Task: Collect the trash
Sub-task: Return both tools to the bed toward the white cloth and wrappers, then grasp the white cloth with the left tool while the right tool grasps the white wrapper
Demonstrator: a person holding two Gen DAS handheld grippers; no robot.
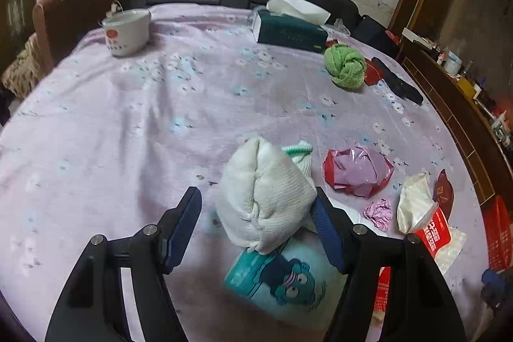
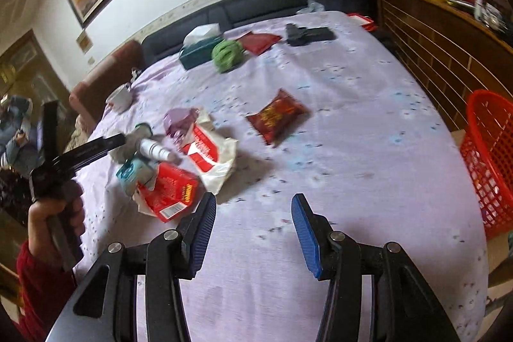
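Note:
In the left wrist view my left gripper stands open around a white knitted bundle. The bundle rests against the right pad and stays apart from the left one, and it lies on a teal cartoon bottle. To its right lie a red plastic bag, a crumpled pink paper, a white-and-red tissue pack and a dark red snack packet. My right gripper is open over bare sheet with nothing between its fingers. Ahead of it lie the snack packet, the tissue pack and a torn red box.
All this lies on a lilac flowered bedsheet. At the far side stand a mug, a green tissue box, a green towel ball and a black object. A red mesh basket stands off the right edge beside a wooden cabinet.

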